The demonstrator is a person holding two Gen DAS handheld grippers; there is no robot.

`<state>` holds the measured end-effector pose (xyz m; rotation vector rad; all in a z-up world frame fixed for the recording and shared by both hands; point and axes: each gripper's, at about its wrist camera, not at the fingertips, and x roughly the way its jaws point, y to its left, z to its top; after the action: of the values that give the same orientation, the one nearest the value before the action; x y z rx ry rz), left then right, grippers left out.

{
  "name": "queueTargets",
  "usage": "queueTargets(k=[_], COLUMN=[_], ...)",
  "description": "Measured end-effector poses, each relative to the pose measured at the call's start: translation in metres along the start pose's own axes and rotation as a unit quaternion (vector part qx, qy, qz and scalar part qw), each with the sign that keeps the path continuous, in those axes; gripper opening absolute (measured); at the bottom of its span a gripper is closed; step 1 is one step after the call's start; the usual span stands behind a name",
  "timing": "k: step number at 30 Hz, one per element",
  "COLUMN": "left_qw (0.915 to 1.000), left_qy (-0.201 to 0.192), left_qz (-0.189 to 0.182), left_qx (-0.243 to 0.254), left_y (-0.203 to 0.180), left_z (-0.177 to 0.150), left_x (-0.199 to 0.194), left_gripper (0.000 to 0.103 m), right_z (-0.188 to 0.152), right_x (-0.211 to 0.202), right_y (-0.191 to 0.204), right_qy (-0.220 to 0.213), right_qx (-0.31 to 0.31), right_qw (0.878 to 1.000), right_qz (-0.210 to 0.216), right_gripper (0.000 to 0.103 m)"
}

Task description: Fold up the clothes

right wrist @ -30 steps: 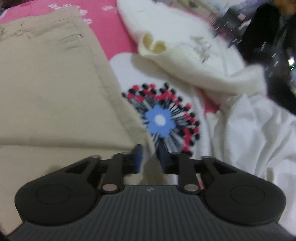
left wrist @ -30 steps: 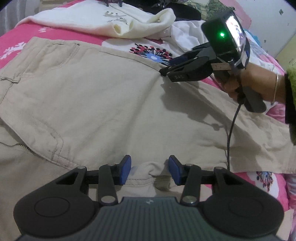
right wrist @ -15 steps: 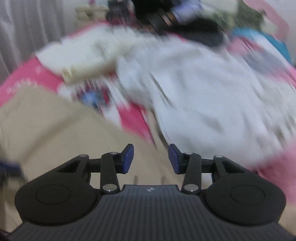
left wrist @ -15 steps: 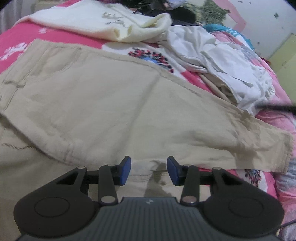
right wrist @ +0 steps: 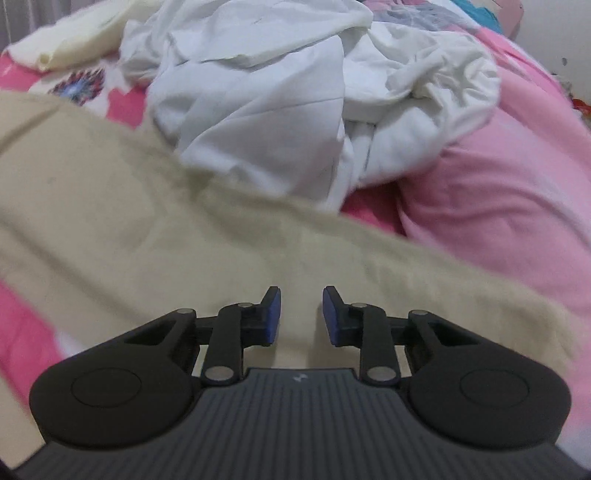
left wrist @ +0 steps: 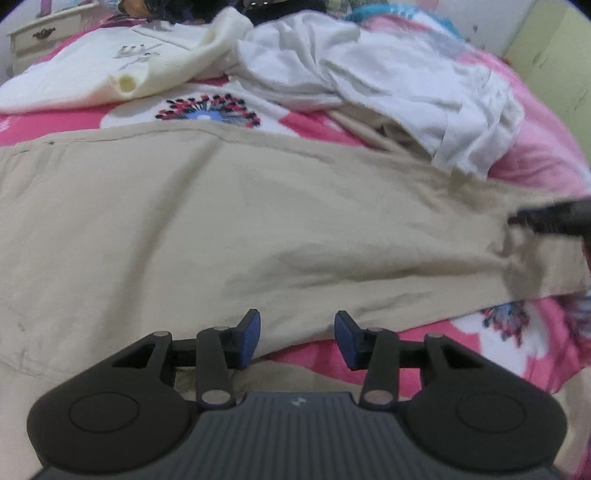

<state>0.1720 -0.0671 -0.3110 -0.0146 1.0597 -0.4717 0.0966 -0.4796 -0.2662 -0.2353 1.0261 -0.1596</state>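
Beige trousers (left wrist: 229,221) lie spread across the pink flowered bedspread (left wrist: 491,332), one leg running to the right. My left gripper (left wrist: 297,338) is open and empty, hovering at the near edge of that leg. My right gripper (right wrist: 301,315) is open and empty over the far end of the trouser leg (right wrist: 221,251). In the left wrist view its dark fingers (left wrist: 550,218) reach in from the right edge, near the leg's hem.
A crumpled white garment (left wrist: 388,81) (right wrist: 295,96) lies beyond the trousers, partly over the leg's far edge. A cream sweater (left wrist: 122,66) lies at the back left. A pink pillow or blanket (right wrist: 509,177) is at the right. A white dresser (left wrist: 44,33) stands far left.
The right gripper let go of the trouser edge near the flower print, opened, and swung right to the leg's hem end. The left view has shifted right along the leg.
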Motion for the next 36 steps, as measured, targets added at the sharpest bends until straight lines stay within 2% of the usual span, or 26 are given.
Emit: queueTargets(k=[2, 4, 6, 10, 13, 17, 20, 22, 25, 28, 31, 33, 35, 36], left_qw=[0.9995, 0.9990, 0.9978, 0.9939, 0.9926, 0.9950, 0.9935, 0.9898, 0.9797, 0.9633, 0.9451, 0.9383, 0.9333, 0.9321], left_qy=[0.013, 0.016, 0.021, 0.029, 0.033, 0.027, 0.034, 0.043, 0.059, 0.078, 0.094, 0.099, 0.109, 0.114], left_qz=[0.023, 0.032, 0.044, 0.068, 0.083, 0.093, 0.101, 0.108, 0.119, 0.131, 0.146, 0.157, 0.169, 0.173], left_qx=[0.015, 0.028, 0.045, 0.082, 0.082, 0.024, -0.038, -0.083, -0.151, -0.221, -0.277, -0.292, -0.298, -0.297], left_y=[-0.005, -0.008, -0.012, -0.023, -0.026, -0.012, 0.005, 0.012, 0.024, 0.042, 0.064, 0.078, 0.092, 0.098], left_z=[-0.002, -0.003, -0.005, -0.005, -0.002, -0.010, -0.029, -0.050, -0.084, -0.118, -0.147, -0.160, -0.168, -0.171], left_x=[0.007, 0.007, 0.007, 0.008, -0.001, -0.038, -0.070, -0.090, -0.119, -0.143, -0.159, -0.164, -0.164, -0.164], left_gripper=[0.040, 0.040, 0.041, 0.041, 0.047, 0.053, 0.053, 0.054, 0.054, 0.054, 0.054, 0.054, 0.054, 0.054], right_z=[0.006, 0.007, 0.008, 0.004, 0.005, -0.007, -0.031, -0.054, -0.093, -0.132, -0.169, -0.197, -0.221, -0.227], right_x=[0.034, 0.067, 0.082, 0.080, 0.057, -0.012, -0.053, -0.067, -0.079, -0.090, -0.098, -0.098, -0.087, -0.090], right_y=[-0.007, -0.017, -0.029, -0.031, -0.048, -0.066, -0.069, -0.068, -0.060, -0.035, -0.015, -0.005, 0.000, 0.000], right_qy=[0.018, 0.035, 0.024, -0.009, -0.030, -0.096, -0.091, -0.062, -0.008, 0.030, 0.053, 0.079, 0.117, 0.105], right_qx=[-0.020, -0.031, -0.022, -0.053, 0.003, 0.056, 0.070, 0.090, 0.127, 0.137, 0.146, 0.160, 0.175, 0.185], right_qw=[0.999, 0.997, 0.998, 0.996, 0.998, 0.994, 0.992, 0.992, 0.987, 0.981, 0.978, 0.975, 0.972, 0.971], right_qz=[-0.027, -0.062, -0.057, -0.067, -0.051, 0.010, 0.044, 0.060, 0.100, 0.137, 0.141, 0.136, 0.107, 0.104], right_gripper=[0.012, 0.010, 0.009, 0.012, 0.011, 0.014, 0.014, 0.014, 0.014, 0.014, 0.014, 0.014, 0.013, 0.013])
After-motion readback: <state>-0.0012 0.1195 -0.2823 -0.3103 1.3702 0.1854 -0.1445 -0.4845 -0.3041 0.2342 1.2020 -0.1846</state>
